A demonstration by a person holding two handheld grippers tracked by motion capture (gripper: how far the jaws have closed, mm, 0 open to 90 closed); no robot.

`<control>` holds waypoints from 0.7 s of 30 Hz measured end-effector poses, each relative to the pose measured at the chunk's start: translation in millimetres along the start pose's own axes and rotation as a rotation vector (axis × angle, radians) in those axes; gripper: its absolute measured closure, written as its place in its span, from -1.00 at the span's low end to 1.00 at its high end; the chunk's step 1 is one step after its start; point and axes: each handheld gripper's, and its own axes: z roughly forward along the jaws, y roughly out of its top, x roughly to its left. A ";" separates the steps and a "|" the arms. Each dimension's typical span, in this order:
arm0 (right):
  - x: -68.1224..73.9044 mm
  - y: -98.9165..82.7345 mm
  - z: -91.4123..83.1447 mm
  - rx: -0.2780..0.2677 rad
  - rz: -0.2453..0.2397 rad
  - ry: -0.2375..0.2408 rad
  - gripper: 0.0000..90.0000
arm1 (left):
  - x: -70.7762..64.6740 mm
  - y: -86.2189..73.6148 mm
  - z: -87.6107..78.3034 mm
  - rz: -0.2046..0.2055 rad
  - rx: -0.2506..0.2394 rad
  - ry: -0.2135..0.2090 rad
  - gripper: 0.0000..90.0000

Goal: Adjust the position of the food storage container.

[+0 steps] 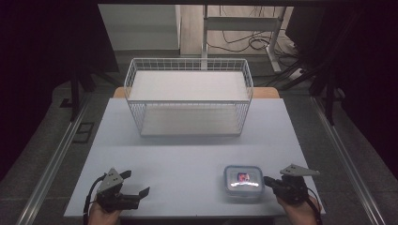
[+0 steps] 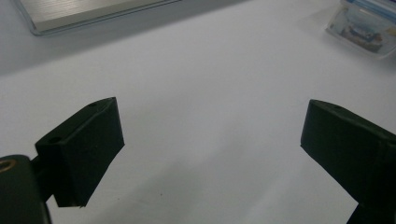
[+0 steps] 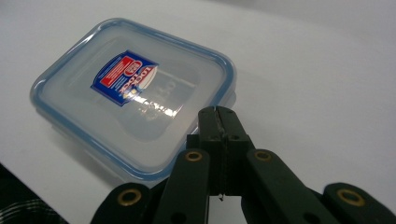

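Observation:
A clear plastic food box (image 1: 243, 181) with a blue-rimmed lid and a red-and-blue label lies flat on the white table (image 1: 187, 154), near the front right. In the right gripper view the food box (image 3: 130, 93) is close up. My right gripper (image 1: 266, 180) is shut with nothing between its jaws, its tips (image 3: 216, 114) just at the box's near right edge; contact cannot be judged. My left gripper (image 1: 136, 183) rests at the front left, jaws wide open over bare table (image 2: 210, 135). The food box (image 2: 364, 25) is far off at the top right of the left gripper view.
A white wire basket (image 1: 187, 96) with a flat white floor stands at the table's back middle. Its base (image 2: 88, 14) crosses the top left of the left gripper view. Dark floor, metal rails and cables surround the table.

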 end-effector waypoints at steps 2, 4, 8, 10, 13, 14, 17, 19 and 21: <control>6.9 1.8 3.7 0.000 -0.012 0.013 0.99 | -0.3 0.0 0.5 0.002 0.004 0.000 -0.88; 12.7 3.5 7.7 -0.002 -0.021 0.037 1.00 | -0.6 0.1 1.2 0.003 0.007 -0.003 -0.88; 23.3 8.0 16.7 -0.003 -0.019 0.092 0.99 | -0.4 0.2 3.2 -0.015 0.011 -0.024 -0.88; 27.6 10.3 21.8 -0.006 -0.015 0.122 0.99 | -0.5 0.5 4.0 -0.020 0.010 -0.034 -0.87; 35.4 14.6 28.4 -0.006 -0.027 0.136 0.99 | -1.8 0.8 5.4 -0.015 0.014 -0.037 -0.86; 38.0 16.0 30.5 -0.005 -0.028 0.142 0.99 | -2.4 1.0 5.9 -0.009 0.016 -0.037 -0.86; 45.3 20.3 38.6 -0.016 -0.035 0.157 0.99 | -4.5 1.5 7.7 0.005 0.022 -0.037 -0.86; 51.0 24.0 44.0 -0.018 -0.046 0.164 0.99 | -6.0 1.9 8.7 0.016 0.023 -0.039 -0.86; 56.4 27.7 49.7 -0.022 -0.059 0.170 0.99 | -7.6 2.4 9.7 0.022 0.021 -0.044 -0.86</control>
